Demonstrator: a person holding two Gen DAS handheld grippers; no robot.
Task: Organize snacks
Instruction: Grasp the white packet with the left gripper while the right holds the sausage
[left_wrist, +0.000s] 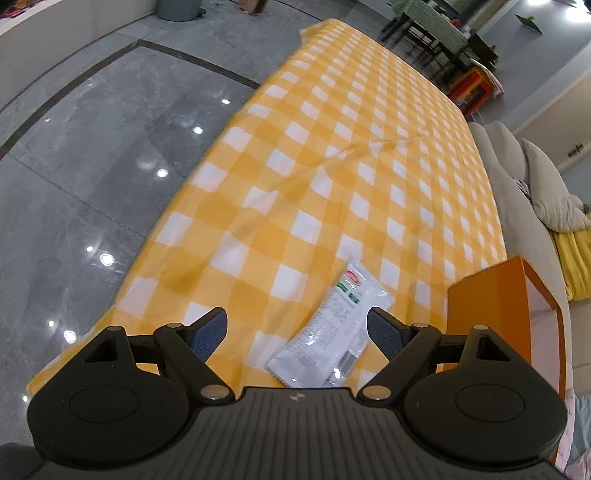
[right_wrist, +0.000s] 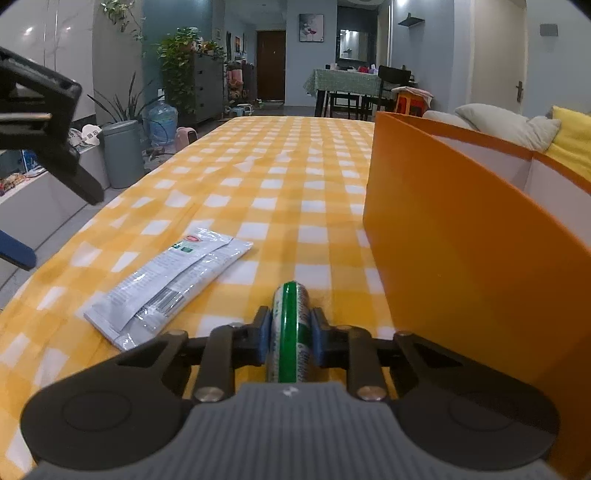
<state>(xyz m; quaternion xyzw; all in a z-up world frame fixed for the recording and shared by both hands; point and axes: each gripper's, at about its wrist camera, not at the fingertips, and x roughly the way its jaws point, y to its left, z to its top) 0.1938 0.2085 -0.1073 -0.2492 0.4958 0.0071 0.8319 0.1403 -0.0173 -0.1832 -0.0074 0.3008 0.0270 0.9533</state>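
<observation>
- My right tongs (right_wrist: 289, 334) are clamped on a green-and-white snack packet (right_wrist: 289, 332), one blue pad on each narrow side, the packet standing on edge between them, low over the counter (right_wrist: 258, 177).
- That packet looks light and crinkly, a soft wrapper rather than a stiff shell; I judge that a firm squeeze could crush what is inside, while a loose one lets the glossy film slide out.
- My left tongs (left_wrist: 297, 330) stand wide open and grip nothing, hovering above the white foil pouch (left_wrist: 332, 328).
- The pouch lies flat on the yellow checked cloth, near the counter's front edge, just beside the orange box (right_wrist: 461, 251) but not touching it.
- The pouch seems thin, limp and slippery. Lying flat, it gives little to bite on, so I would take it across its narrow width near one end, or pinch a sealed edge, expecting it to droop when lifted.
- The box stands open-topped on the right; I cannot see anything inside it from either view.
- The risk I see: the packet catching the box wall on the way in.
</observation>
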